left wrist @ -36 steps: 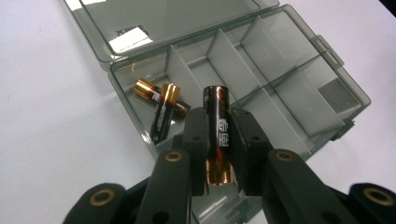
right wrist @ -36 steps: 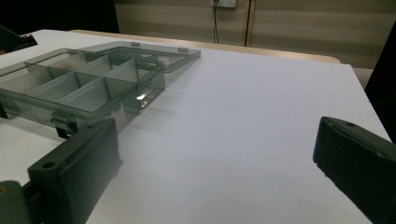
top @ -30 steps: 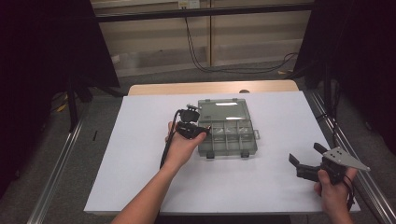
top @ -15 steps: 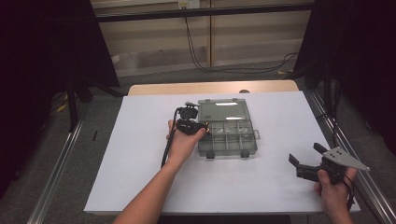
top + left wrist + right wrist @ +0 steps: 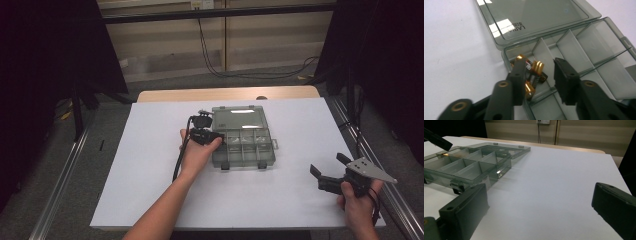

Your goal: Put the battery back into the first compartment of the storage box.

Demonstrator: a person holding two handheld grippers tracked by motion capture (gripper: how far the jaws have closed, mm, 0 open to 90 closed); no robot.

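Note:
An open grey see-through compartment box (image 5: 250, 150) lies mid-table, its lid (image 5: 237, 116) folded flat behind it. My left gripper (image 5: 206, 134) hovers over the box's far-left compartment. Its jaws have just been opening, and in the left gripper view (image 5: 540, 65) they stand apart with nothing pressed between them. Under them, gold-capped black batteries (image 5: 534, 72) lie loose in that compartment. My right gripper (image 5: 330, 166) rests at the table's front right, well away from the box (image 5: 466, 162). Its jaws (image 5: 539, 202) are wide open and empty.
The white table top (image 5: 150, 150) has bare room left and right of the box. The box's other compartments (image 5: 584, 42) look empty. A metal rail (image 5: 60, 185) runs along each side of the table, and cables hang on the far wall.
The left hand has shifted slightly towards the box's far-left corner. The right hand and the box have not moved.

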